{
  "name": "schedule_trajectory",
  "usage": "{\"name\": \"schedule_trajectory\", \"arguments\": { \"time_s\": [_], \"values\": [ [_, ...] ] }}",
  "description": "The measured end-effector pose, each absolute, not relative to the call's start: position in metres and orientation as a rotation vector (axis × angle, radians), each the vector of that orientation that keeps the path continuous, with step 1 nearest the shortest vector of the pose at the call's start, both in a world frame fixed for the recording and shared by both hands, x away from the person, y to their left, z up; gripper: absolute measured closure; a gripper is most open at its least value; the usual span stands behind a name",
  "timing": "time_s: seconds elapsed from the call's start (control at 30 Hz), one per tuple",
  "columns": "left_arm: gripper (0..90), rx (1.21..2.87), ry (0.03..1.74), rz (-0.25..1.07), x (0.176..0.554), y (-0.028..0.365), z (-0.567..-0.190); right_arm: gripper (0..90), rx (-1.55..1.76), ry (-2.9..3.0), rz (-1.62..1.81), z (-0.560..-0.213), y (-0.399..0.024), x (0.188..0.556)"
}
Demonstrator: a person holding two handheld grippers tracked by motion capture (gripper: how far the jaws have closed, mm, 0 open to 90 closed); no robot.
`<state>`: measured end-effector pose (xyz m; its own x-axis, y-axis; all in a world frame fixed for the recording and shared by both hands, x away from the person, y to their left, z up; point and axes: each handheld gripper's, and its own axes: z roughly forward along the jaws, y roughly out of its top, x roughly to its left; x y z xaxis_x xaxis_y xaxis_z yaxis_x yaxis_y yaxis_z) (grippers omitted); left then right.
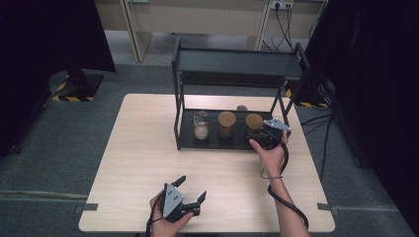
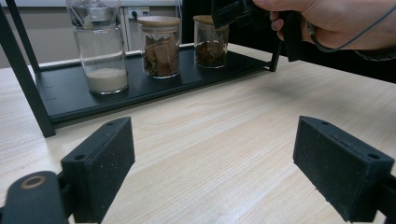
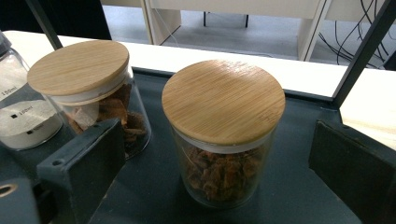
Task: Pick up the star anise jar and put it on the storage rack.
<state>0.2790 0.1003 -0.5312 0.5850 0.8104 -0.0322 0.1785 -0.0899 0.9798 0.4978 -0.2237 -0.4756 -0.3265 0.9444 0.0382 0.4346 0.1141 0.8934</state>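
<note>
Three glass jars stand on the bottom tray [image 1: 212, 143] of a black two-tier rack. The left jar [image 1: 200, 125] [image 2: 99, 44] holds white powder. The middle jar [image 1: 227, 123] [image 3: 86, 88] has a bamboo lid and brown pieces inside. The right jar [image 1: 253, 122] [image 3: 223, 135] also has a bamboo lid and holds reddish-brown bits. My right gripper [image 1: 258, 133] [image 3: 217, 156] is open, with its jaws on either side of the right jar and a gap on both sides. My left gripper [image 1: 191, 187] [image 2: 215, 163] is open over the table's near edge, holding nothing.
The rack's upper shelf [image 1: 239, 64] overhangs the jars, and its posts [image 2: 25, 74] frame the tray. A small grey object [image 1: 242, 107] lies behind the tray. Bare tabletop [image 1: 148, 148] stretches between the rack and my left gripper. Cables and black stands sit on the floor around.
</note>
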Motion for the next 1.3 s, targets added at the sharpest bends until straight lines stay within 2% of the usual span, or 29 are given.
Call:
{"name": "schedule_trajectory", "arguments": {
  "time_s": [1.3],
  "values": [
    [12.4, 1.607, 0.844, 0.657, 0.279, 0.1, -0.531, 3.9, 1.294, 1.85, 1.21, -0.478, -0.224, 0.467]
  ]
}}
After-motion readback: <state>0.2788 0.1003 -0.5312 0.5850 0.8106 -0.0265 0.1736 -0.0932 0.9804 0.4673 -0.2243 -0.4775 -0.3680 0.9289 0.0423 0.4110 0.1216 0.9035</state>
